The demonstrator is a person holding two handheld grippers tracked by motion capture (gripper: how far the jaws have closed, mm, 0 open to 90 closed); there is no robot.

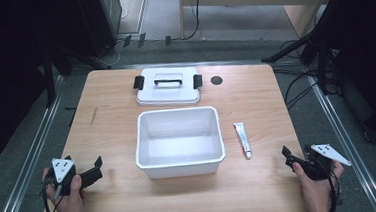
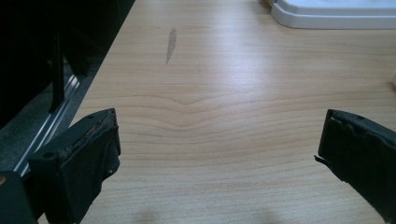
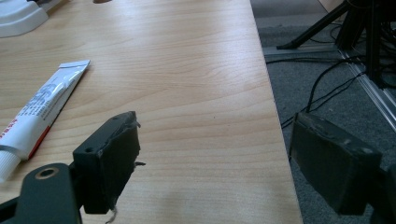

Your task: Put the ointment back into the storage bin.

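A white open box point(image 1: 179, 141) stands at the middle of the wooden table point(image 1: 112, 131). Its white lid point(image 1: 167, 86) with a grey handle and black clips lies flat behind it. A small white tube point(image 1: 242, 139) lies to the right of the box, cap toward me; it also lies at the left of the right gripper view point(image 3: 35, 114). My left gripper point(image 1: 92, 169) rests open at the table's front left, over bare wood point(image 2: 219, 135). My right gripper point(image 1: 291, 158) is open at the front right edge point(image 3: 212, 154), a short way right of the tube.
A dark round hole point(image 1: 217, 80) sits in the table right of the lid. A grey scuff point(image 2: 171, 44) marks the wood at the left. Metal rails, tripod legs and cables point(image 1: 305, 85) lie on the floor around the table.
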